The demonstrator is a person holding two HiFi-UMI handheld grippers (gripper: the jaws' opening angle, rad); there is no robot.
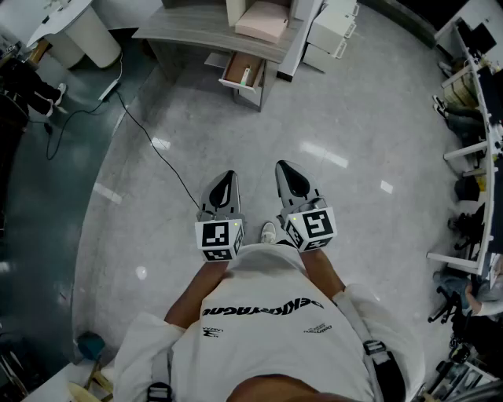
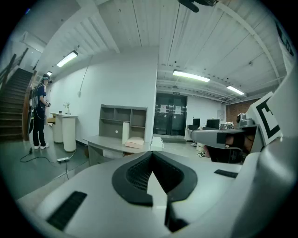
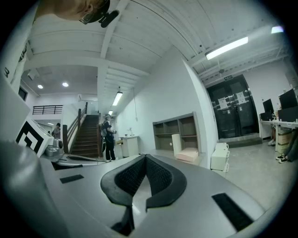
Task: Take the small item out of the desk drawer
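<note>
The grey desk (image 1: 206, 31) stands far ahead across the floor, with its drawer (image 1: 233, 81) pulled open. A small pale item (image 1: 245, 76) lies inside the drawer. My left gripper (image 1: 227, 177) and right gripper (image 1: 284, 168) are held side by side close to my chest, both pointing toward the desk and well short of it. Both are shut with nothing between the jaws. In the left gripper view the gripper (image 2: 152, 155) faces the desk (image 2: 106, 142). In the right gripper view the gripper (image 3: 145, 158) has the desk's shelf unit (image 3: 176, 129) ahead.
A pink box (image 1: 264, 20) lies on the desk. A white cabinet (image 1: 333, 28) stands to its right and a white round pedestal (image 1: 83, 36) to its left. A black cable (image 1: 154, 151) trails over the floor. Another person (image 2: 39, 111) stands near stairs. Desks and chairs (image 1: 471, 157) line the right side.
</note>
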